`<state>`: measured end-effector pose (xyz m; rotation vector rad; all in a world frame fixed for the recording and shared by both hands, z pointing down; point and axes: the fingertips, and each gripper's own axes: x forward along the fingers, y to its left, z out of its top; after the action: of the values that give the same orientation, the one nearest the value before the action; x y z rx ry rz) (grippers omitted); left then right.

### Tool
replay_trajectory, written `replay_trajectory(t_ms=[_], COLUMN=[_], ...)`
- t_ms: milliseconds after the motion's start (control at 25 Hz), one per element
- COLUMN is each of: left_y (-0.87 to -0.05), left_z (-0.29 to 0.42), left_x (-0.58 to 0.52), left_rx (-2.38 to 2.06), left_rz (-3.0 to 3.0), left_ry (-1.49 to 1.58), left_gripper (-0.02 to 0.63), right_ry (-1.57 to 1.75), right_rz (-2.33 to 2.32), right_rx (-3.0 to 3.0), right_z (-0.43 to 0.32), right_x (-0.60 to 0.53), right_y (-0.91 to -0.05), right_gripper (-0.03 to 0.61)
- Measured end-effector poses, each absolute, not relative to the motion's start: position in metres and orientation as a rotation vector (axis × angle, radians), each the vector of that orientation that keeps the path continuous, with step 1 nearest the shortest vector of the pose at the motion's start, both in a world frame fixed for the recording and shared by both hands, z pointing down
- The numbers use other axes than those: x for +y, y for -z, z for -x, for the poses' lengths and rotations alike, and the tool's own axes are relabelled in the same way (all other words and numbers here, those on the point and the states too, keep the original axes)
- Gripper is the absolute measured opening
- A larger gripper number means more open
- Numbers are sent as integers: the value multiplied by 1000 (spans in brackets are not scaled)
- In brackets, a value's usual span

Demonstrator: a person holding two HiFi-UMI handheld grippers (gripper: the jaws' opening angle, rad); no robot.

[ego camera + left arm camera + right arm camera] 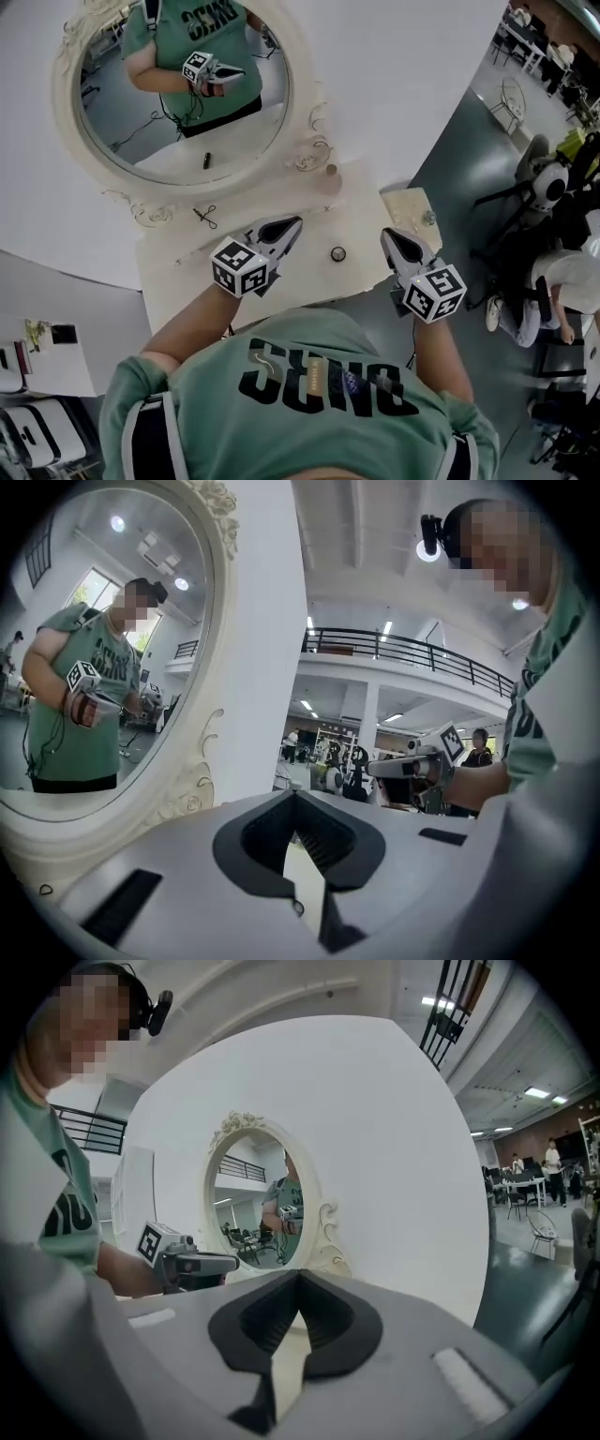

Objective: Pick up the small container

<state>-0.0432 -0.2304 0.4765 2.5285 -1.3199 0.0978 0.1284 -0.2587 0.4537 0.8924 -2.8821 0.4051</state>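
The small container (337,254), a low round dark-rimmed pot, stands on the cream vanity table (183,272) near its front edge. It lies between my two grippers and touches neither. My left gripper (296,223) hovers just left of it, jaws shut and empty. My right gripper (387,234) is off the table's right edge, also shut with nothing in it. The left gripper view shows its closed tips (295,794) and the right gripper (412,766) beyond. In the right gripper view the closed tips (300,1274) point at the mirror, with the left gripper (192,1265) at the left. Neither gripper view shows the container.
An oval ornate-framed mirror (178,84) stands at the table's back against a white curved wall. A small tan cylinder (330,172) sits by the frame and a dark scissor-like item (206,217) lies at left. A small cream side stand (410,206) is at right.
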Motion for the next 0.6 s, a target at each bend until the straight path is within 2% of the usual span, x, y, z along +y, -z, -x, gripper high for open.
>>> replay_trajectory(t_ms=[400,520,600], left_y=[-478,-484,-492], left_z=[43,38,36], left_x=[-253,-259,-267], left_rx=[-1205,-1162,-1158], left_rz=[-2598,-2612,-2615], left_ry=[-75,-103,-140], left_gripper=[10,128,167], right_ry=[-439,-442,-451], right_rz=[-984,-995,-997], right_rx=[-2826,-2819,-2815], right_z=[-122,-123,-124], right_x=[-266,-269,-273], right_y=[-461,-464,-467], right_gripper=[9,9,9])
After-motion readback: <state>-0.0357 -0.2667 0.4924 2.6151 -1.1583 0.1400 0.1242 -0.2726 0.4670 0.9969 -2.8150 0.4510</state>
